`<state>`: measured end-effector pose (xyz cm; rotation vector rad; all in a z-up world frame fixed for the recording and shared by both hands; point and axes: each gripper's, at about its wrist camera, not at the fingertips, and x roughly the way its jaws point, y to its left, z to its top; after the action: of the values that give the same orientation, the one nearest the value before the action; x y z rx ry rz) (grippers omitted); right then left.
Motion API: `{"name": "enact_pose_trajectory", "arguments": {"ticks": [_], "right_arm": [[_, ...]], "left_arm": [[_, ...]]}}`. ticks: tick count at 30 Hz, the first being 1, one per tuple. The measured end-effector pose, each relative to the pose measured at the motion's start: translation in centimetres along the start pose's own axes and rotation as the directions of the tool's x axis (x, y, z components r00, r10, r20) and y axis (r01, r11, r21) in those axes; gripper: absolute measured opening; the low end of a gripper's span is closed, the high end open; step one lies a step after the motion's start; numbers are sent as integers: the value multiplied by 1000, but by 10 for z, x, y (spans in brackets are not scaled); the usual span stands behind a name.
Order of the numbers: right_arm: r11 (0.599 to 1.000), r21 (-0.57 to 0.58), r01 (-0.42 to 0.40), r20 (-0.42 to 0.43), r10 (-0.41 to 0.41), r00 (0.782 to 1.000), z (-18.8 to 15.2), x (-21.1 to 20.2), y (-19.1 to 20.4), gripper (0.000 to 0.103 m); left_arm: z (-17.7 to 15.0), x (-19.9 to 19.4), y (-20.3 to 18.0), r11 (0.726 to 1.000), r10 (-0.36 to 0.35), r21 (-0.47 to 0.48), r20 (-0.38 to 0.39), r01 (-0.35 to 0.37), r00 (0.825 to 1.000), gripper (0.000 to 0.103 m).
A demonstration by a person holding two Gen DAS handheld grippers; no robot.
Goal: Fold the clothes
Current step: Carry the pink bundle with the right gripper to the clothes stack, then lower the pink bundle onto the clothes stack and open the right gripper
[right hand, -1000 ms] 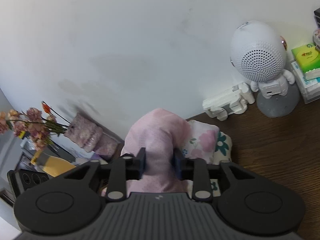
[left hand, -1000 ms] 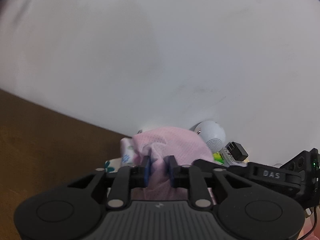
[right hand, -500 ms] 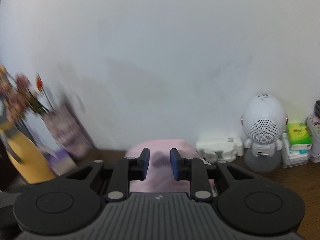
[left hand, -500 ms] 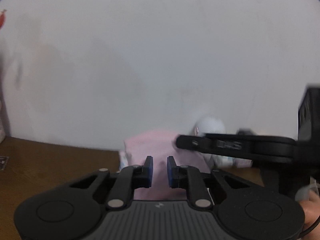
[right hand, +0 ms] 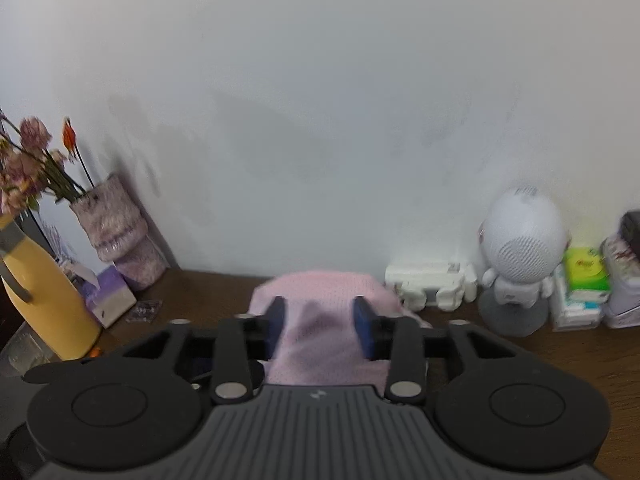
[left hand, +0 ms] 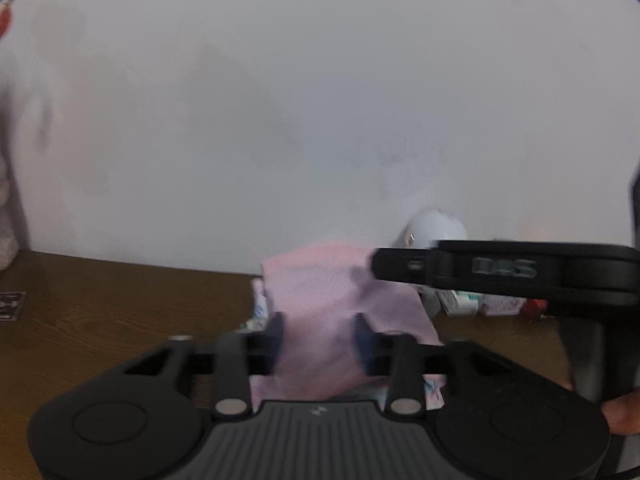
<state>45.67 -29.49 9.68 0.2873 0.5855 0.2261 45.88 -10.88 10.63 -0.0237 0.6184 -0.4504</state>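
Both grippers, left (left hand: pixel 320 338) and right (right hand: pixel 320 326), have fingers spread around the pink cloth (left hand: pixel 320 300); keep them level, square the edges.

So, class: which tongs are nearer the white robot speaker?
Right. The right tongs sit just left of the speaker; the left tongs are farther left, beyond them.
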Motion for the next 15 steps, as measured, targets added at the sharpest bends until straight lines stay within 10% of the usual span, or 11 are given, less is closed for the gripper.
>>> {"name": "enact_pose_trajectory", "arguments": {"ticks": [15], "right_arm": [[993,-114,25,-88,-35,995,-26,-10,7,39]], "left_arm": [[37,64,-3,999,34,16,-109,-33,993,24]]}}
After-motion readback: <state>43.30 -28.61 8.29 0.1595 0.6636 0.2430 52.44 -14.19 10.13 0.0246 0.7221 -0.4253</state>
